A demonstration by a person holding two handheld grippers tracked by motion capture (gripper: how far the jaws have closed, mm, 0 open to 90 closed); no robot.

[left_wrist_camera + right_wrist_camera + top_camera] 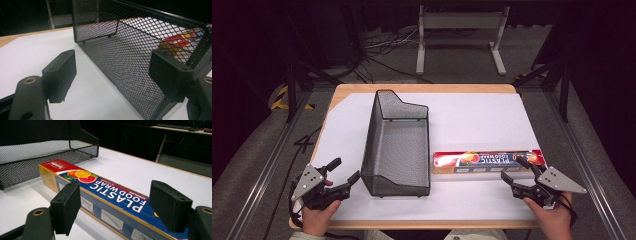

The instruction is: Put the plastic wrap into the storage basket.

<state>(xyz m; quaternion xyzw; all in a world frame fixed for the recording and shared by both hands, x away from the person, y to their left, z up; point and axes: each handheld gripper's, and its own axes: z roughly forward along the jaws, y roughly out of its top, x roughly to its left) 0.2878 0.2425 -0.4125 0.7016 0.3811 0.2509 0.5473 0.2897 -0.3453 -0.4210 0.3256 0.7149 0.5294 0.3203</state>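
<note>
White sheet over a wooden tabletop [422,89]; dark room, grey floor with cables, a metal stand behind. Plastic wrap box [488,161] lies flat, just right of the black mesh basket [398,145]. Right claw [518,169] wide, at the box's right end; left claw [344,171] wide, empty, near the basket's corner.

Black metal mesh tray [397,145]; glossy cardboard box [487,161].
</note>
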